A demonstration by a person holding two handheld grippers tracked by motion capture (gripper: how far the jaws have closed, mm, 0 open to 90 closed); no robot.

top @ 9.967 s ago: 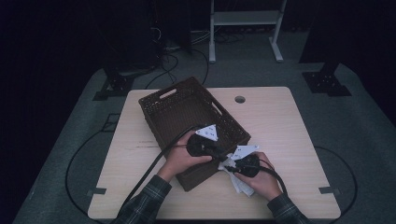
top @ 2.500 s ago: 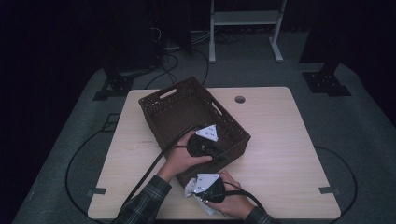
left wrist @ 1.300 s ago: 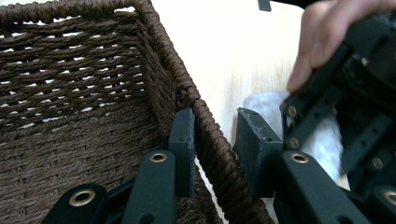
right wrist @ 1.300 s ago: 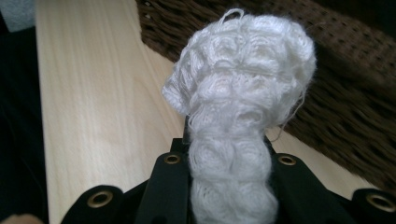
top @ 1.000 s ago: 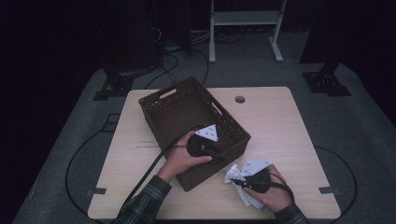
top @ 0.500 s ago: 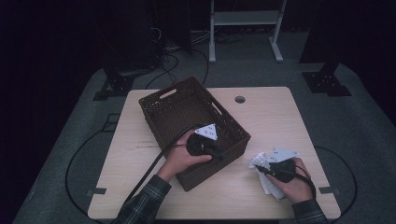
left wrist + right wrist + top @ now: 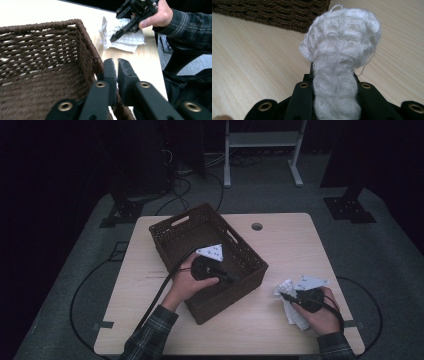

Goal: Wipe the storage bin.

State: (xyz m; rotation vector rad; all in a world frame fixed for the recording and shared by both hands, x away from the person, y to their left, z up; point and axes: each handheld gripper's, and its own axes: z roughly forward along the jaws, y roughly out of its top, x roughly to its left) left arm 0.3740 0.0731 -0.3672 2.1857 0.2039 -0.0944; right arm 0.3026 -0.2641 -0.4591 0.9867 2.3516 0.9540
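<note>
The white cloth (image 7: 292,307) is out of the basket (image 7: 207,257) and sits near the surface's near right corner, bunched up in the right gripper (image 7: 289,296). Seen along that gripper in its own view, the waffle-knit cloth (image 7: 339,57) is squeezed between the two jaws and bulges out above them in a rounded wad, so the pinch looks firm. Part of the cloth trails down onto the surface (image 7: 280,240) beneath the person's right hand (image 7: 320,312).

The left gripper (image 7: 227,276) is at the basket's near right wall. In its own view the jaws have just been closing and now stand pressed together at the wicker rim (image 7: 85,47), with only a sliver between the left gripper's (image 7: 117,65) tips; I can't make out anything caught between them, and whether they touch the weave I can't tell. That same view shows the cloth (image 7: 123,37) beyond the basket's corner with the right gripper (image 7: 113,39) over it.

The basket stands around the middle of the surface, angled, and what shows of its inside looks empty. So I'd judge the removal of the cloth done. What is left is uncertain: probably laying the cloth flat or folding it on the bare wood near the right edge, which would want the left gripper to come across and take a corner.
</note>
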